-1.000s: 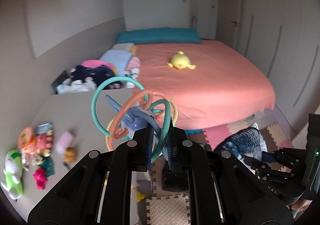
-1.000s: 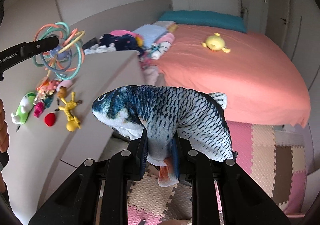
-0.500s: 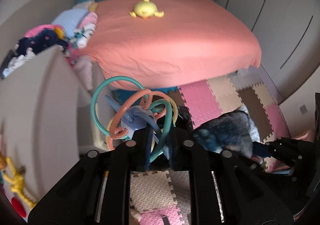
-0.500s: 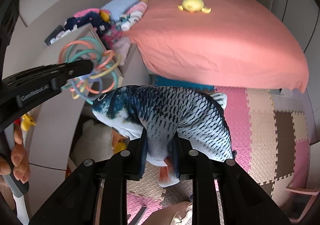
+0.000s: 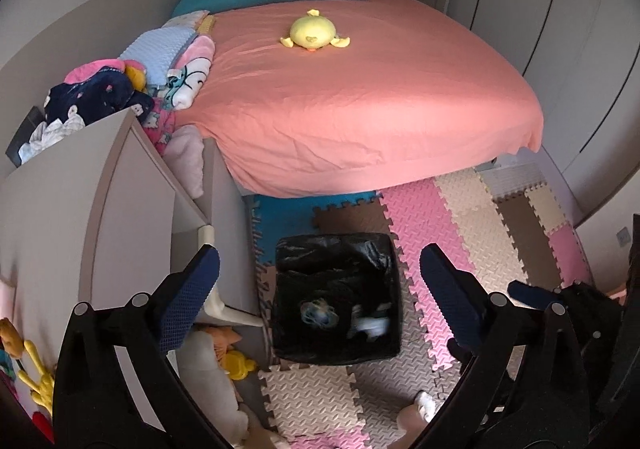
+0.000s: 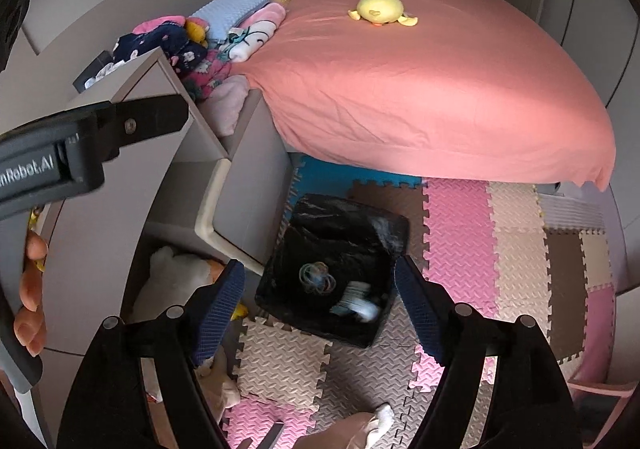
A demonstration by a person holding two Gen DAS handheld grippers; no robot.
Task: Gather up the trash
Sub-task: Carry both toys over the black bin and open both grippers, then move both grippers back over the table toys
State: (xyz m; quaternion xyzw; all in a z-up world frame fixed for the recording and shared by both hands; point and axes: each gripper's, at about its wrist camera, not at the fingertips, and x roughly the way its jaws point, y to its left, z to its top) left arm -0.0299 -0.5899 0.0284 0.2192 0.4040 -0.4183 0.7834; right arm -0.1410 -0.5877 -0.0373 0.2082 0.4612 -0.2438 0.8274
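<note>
Both grippers hang above bin [image 5: 336, 353], pointing steeply down at it. Left gripper [image 5: 320, 289]: jaws opening, wide, nothing between. Right gripper [image 6: 318, 299]: jaws opening, nothing between.

Bin: square, black bag lining, on foam mat [image 5: 452, 217] directly below both grippers, beside shelf unit [image 5: 120, 217].

Ring toy [image 6: 316, 276]: tangle of thin pastel loops, in bin below left finger of right gripper. Likely light, springy; hook one loop.

Fish plush [image 6: 356, 305]: blurred, blue-white, below right gripper midline. Likely soft, light; pinch mid-body.
</note>
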